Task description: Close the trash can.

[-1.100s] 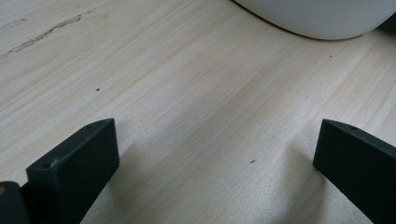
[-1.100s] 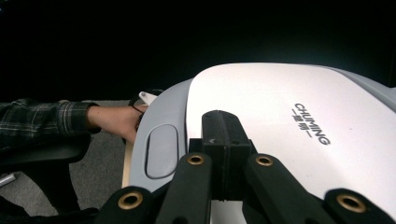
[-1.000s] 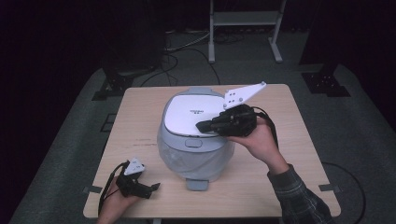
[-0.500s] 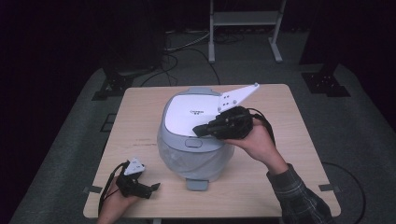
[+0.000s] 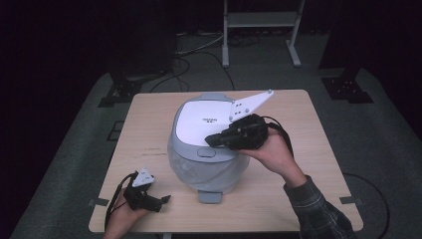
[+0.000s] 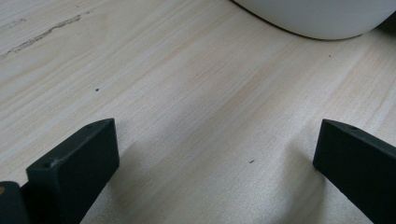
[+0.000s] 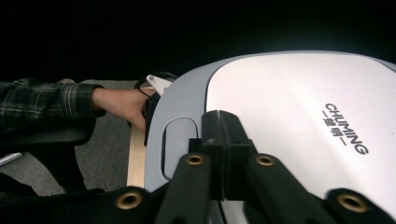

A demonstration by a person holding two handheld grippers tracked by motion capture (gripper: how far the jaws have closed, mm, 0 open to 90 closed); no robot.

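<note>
The right gripper (image 5: 215, 139), jaws clenched together on nothing, hovers by the latch button (image 7: 176, 140) of the rice cooker (image 5: 209, 149) at frame centre; the lid looks shut, so opening seems not yet done. The left gripper (image 5: 161, 200), jaws spread, rests on the table (image 5: 298, 169) at lower left, nothing obstructing.

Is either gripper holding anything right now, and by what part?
Nothing is held. The left gripper is open over the bare wooden table. The right gripper is shut, tips at the grey-and-white rice cooker lid's front, beside its grey button.
</note>
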